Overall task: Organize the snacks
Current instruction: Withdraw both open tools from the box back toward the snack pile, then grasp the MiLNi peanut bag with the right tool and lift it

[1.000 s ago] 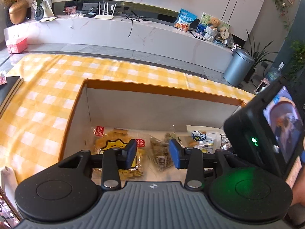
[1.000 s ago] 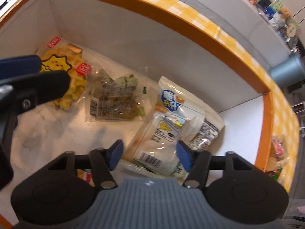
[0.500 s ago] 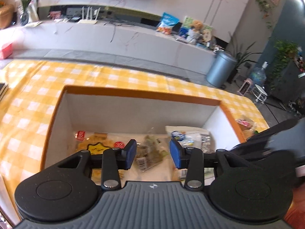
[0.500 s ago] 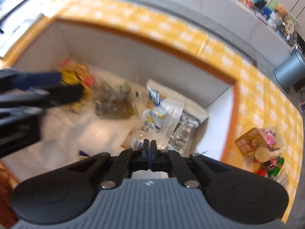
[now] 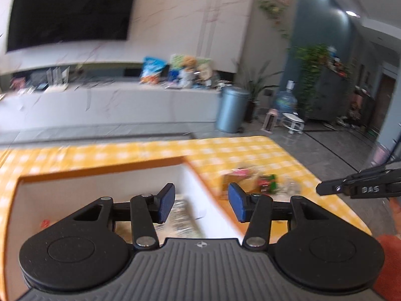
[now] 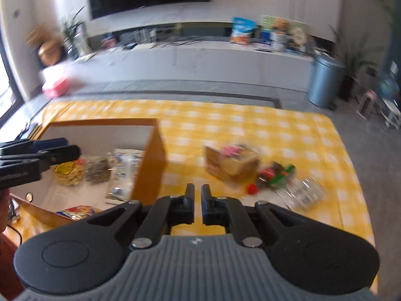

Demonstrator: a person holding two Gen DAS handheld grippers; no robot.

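Right wrist view: I see the loose snack pile (image 6: 253, 173) lying on the yellow checked desk (image 6: 250, 128), just right of the orange-rimmed box (image 6: 153, 160); several packets already lie inside the box
Left wrist view: blurred; the same pile (image 5: 253, 180) sits beyond the box's right wall (image 5: 200, 193)
Right hand-held gripper (image 6: 198, 202): pressed nearly together with a thin gap, nothing between the pads; it hangs above the desk short of the pile
Left hand-held gripper (image 5: 199, 202): spread, and its jaws have just been opening; nothing between them, over the box's right corner
Tan packet (image 6: 229, 161): I judge it light and crinkly, a soft film bag that will buckle; I would pinch a sealed edge or corner, not the puffed middle
Red and green packet (image 6: 274, 174): small, likely slippery wrap; grip across its narrow width
Clear wrapper (image 6: 304, 194): flimsy, hard to read in the blur; I cannot tell what it holds
Risk: crushing brittle contents if squeezed hard; a light hold should carry any of these
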